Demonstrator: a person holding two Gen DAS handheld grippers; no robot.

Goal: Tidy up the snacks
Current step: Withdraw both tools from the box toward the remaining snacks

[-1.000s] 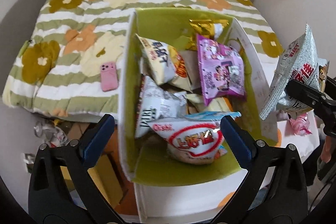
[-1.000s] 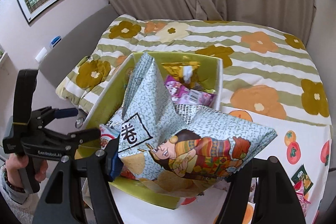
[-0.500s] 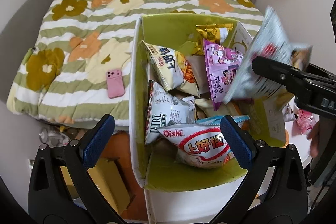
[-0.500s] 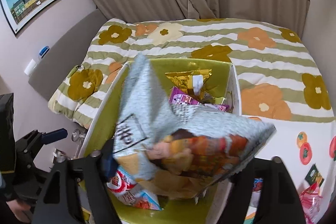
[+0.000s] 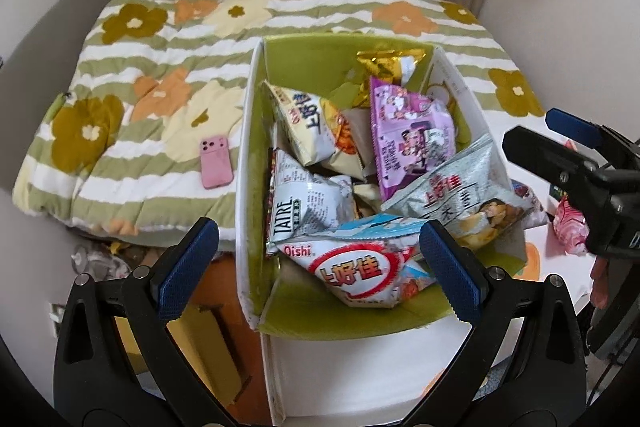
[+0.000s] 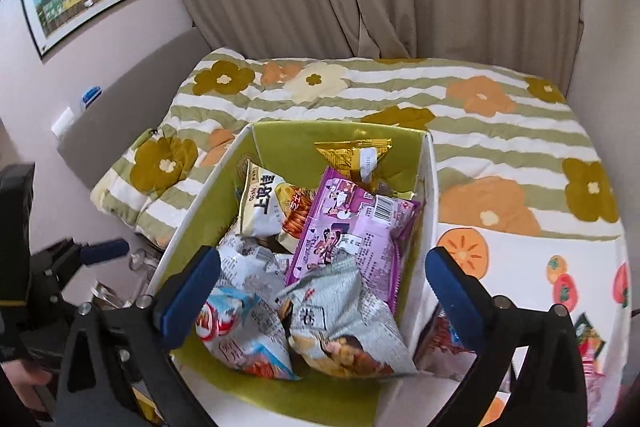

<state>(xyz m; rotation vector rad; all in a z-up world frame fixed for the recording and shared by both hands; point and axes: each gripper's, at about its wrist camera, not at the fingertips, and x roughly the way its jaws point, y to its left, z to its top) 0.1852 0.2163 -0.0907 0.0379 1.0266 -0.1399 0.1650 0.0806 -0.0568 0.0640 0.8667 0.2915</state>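
A green-lined white box [image 5: 246, 163] [image 6: 426, 187] holds several snack bags. The grey patterned snack bag [image 5: 452, 195] [image 6: 344, 327] lies inside it against the right wall, free of any gripper. A red-and-white Oishi bag [image 5: 360, 267] lies at the box's near end, and a purple bag [image 5: 408, 131] [image 6: 352, 227] lies further back. My left gripper [image 5: 318, 269] is open and empty above the box's near end. My right gripper [image 6: 320, 291] is open and empty above the box; it also shows at the right of the left wrist view [image 5: 560, 143].
The box stands beside a bed with a green-striped floral quilt [image 5: 160, 67]. A pink phone [image 5: 216, 163] lies on the quilt. More snack packets [image 5: 570, 227] [image 6: 586, 339] lie on the white persimmon-print cloth [image 6: 520, 259] right of the box. Cardboard [image 5: 216, 351] lies below left.
My right gripper carried the grey patterned bag over the box, opened and let it go. The bag now lies in the box by the right wall.
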